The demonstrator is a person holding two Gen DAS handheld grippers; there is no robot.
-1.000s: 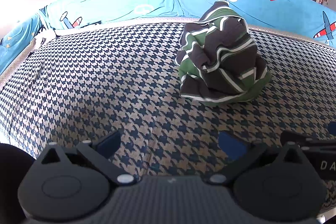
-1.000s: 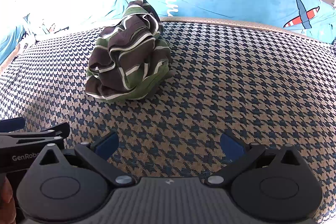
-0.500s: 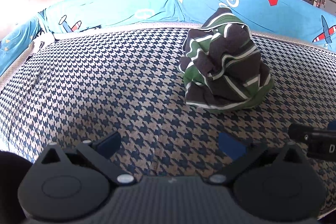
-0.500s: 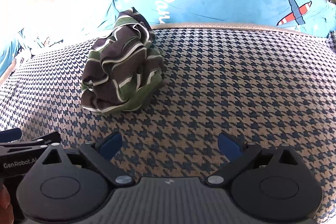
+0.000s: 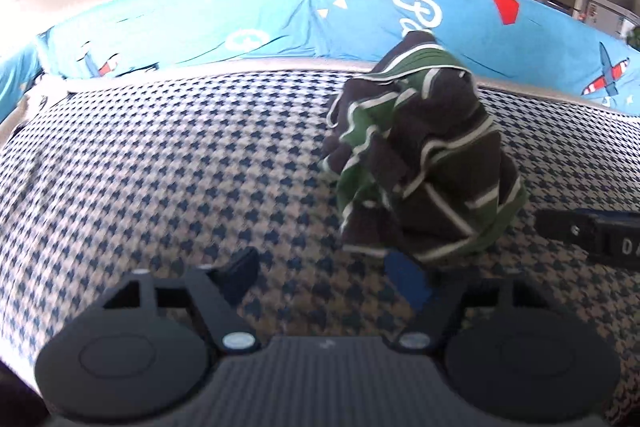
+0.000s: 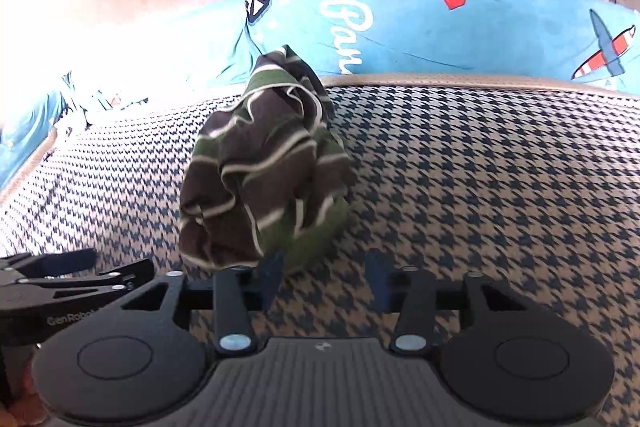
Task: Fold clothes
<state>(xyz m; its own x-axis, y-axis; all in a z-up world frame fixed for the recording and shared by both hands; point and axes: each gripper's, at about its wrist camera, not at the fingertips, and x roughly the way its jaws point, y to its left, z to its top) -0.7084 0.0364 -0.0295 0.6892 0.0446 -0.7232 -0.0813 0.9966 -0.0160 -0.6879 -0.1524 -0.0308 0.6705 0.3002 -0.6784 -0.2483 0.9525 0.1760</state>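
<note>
My left gripper: matte black body, ribbed grey centre plate, two round black discs either side, each with faint embossed circle. Silver screw heads at linkage pivots. Black angled link arms, triangular cut-outs above discs. Blue pads on fingers. My right gripper: same black build, same silver screws, dark blue pads. White "GenRobot" lettering on left gripper's side, seen from right wrist view. Sliver of my skin at bottom left corner there.

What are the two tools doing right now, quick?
Left tool: open, holding nothing, its right fingertip at the crumpled green-and-brown striped shirt.
Right tool: open, holding nothing.
</note>
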